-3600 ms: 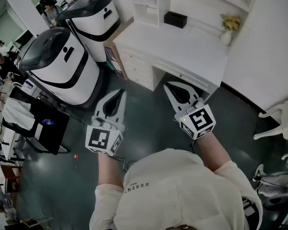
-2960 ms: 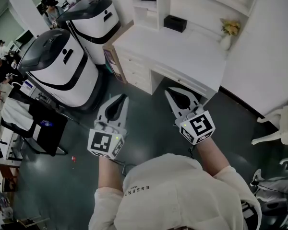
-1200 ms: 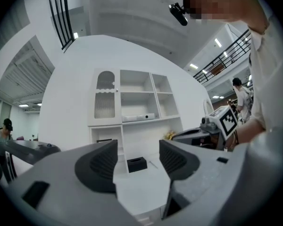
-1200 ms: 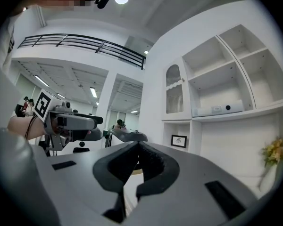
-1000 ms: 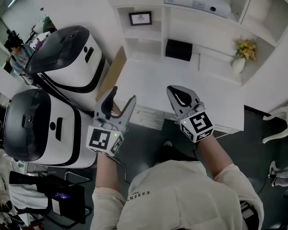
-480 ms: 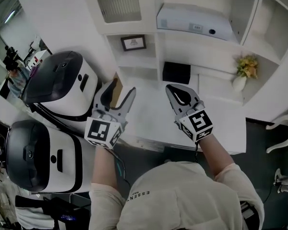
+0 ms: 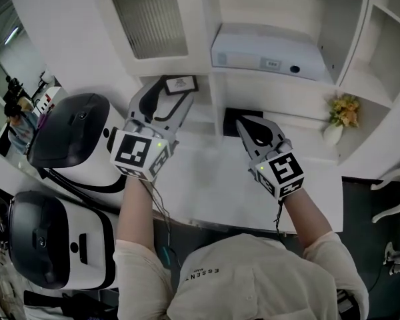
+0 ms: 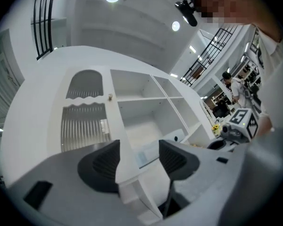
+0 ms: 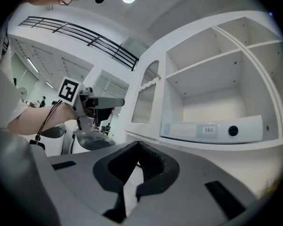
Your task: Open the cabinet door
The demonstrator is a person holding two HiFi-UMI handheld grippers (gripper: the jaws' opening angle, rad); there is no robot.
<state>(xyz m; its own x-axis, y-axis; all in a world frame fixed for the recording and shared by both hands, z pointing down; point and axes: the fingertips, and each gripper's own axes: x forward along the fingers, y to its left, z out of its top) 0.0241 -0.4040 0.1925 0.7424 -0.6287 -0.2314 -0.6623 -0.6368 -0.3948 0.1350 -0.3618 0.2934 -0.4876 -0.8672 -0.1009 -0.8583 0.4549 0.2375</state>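
Raised since half a second ago: both grippers, the left now just under the cabinet door, where before it stood well below.

1. Shelf unit, white. It carries the cabinet door at its upper left, with open compartments to the door's right.
2. Two white-and-black machines, standing on the floor below and left of the cabinet door.
3. Desk top, white, well below the cabinet door.
4. Cabinet door, white frame with ribbed panel, lying flush and shut. The left gripper view shows it as well.
5. Flat white device, on the shelf right of the cabinet door.
6. Left gripper, claw spread wide. In the left gripper view the white upright at the door's knob edge shows between its jaws; contact cannot be told.
7. Right gripper, below and right of the cabinet door. Its claw is pressed together with nothing held.
8. Picture frame, just below the cabinet door, behind the left gripper.
9. Vase of yellow flowers, far right of the cabinet door.
10. Knob, small, on the cabinet door's right edge.
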